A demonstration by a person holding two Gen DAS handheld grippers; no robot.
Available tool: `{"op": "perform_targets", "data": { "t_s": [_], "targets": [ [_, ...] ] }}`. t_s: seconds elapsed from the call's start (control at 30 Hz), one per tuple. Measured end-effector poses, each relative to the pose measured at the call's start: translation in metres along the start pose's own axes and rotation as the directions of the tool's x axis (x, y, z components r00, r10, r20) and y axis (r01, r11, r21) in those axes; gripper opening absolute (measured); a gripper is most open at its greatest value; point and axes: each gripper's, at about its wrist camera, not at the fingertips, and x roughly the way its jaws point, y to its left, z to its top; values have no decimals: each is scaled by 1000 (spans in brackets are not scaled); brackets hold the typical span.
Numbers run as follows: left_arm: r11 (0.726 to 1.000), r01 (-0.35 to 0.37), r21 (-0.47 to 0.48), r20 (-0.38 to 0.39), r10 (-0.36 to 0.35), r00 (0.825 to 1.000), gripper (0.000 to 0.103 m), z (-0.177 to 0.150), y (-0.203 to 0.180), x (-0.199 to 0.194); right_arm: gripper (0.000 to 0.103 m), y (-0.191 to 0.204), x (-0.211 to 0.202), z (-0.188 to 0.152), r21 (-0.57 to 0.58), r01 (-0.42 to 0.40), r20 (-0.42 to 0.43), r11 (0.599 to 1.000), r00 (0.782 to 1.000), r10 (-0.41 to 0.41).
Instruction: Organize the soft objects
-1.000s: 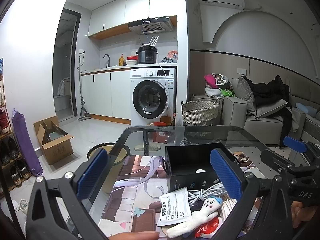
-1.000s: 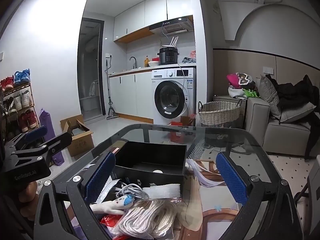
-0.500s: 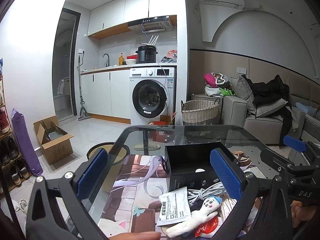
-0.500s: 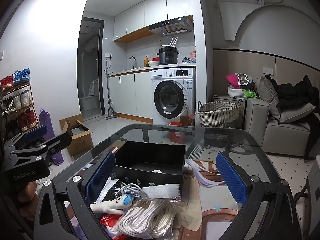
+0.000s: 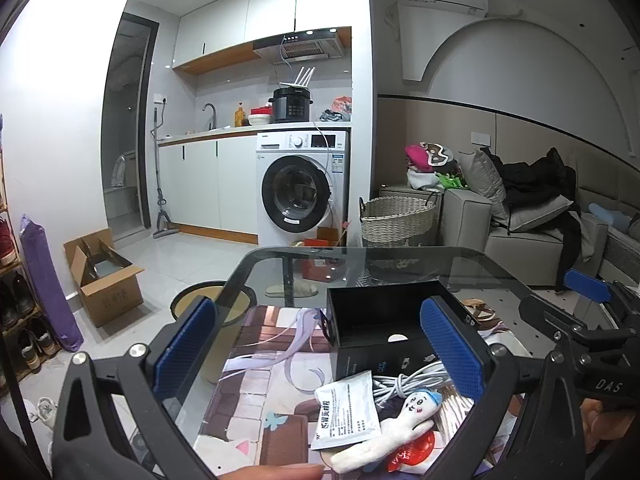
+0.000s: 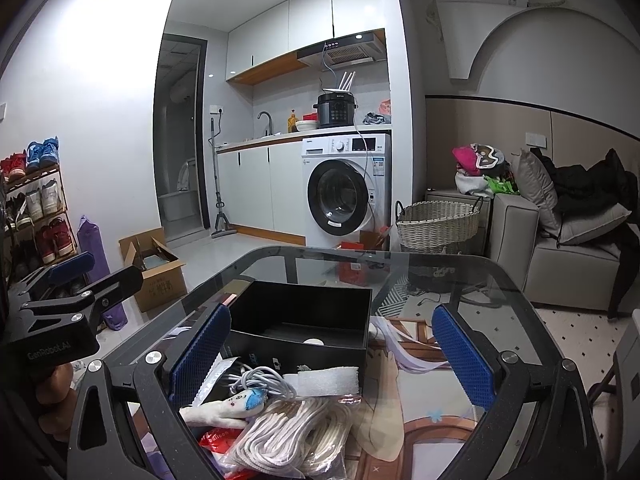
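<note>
— Where do the soft things lie?

— All heaped just in front of the black box [image 6: 306,322] on the glass table [image 6: 516,292]. A white plush doll [image 5: 394,426] with a blue cap lies against a white sachet [image 5: 347,410]; a coiled grey cable [image 6: 262,380] sits between the doll and the box. A bag of white rope [image 6: 294,436] rests in front of the doll, a red packet [image 6: 214,438] pokes out from under it, and a white foam strip [image 6: 324,380] touches the box's front wall.

— And the box itself?

— Open-topped, with only a small white disc visible on its floor.

— The grippers?

— The left gripper [image 5: 320,346] hovers left of the box, blue pads spread wide with nothing between them. The right gripper [image 6: 332,354] is likewise agape, holding nothing, with the box and the heap showing between its pads.

— Hands?

— A fingertip [image 5: 276,470] shows at the bottom edge of the left view.
</note>
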Motion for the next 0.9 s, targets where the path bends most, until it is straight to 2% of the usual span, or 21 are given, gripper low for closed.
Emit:
{"op": "perform_targets", "data": {
  "t_s": [0.3, 0.6, 0.9],
  "targets": [
    [1000, -10, 9, -21, 10, 1000, 103, -2, 0, 4, 102, 0, 0, 0, 0, -1, -3, 1000, 1000, 1],
    [1000, 13, -2, 4, -13, 1000, 103, 4, 1, -4, 102, 0, 1, -2, 7, -9, 0, 1000, 1000, 9],
    [1000, 9, -8, -4, -9, 1000, 103, 6, 1, -5, 102, 2, 3, -4, -4, -4, -4, 1000, 1000, 4]
  ]
}}
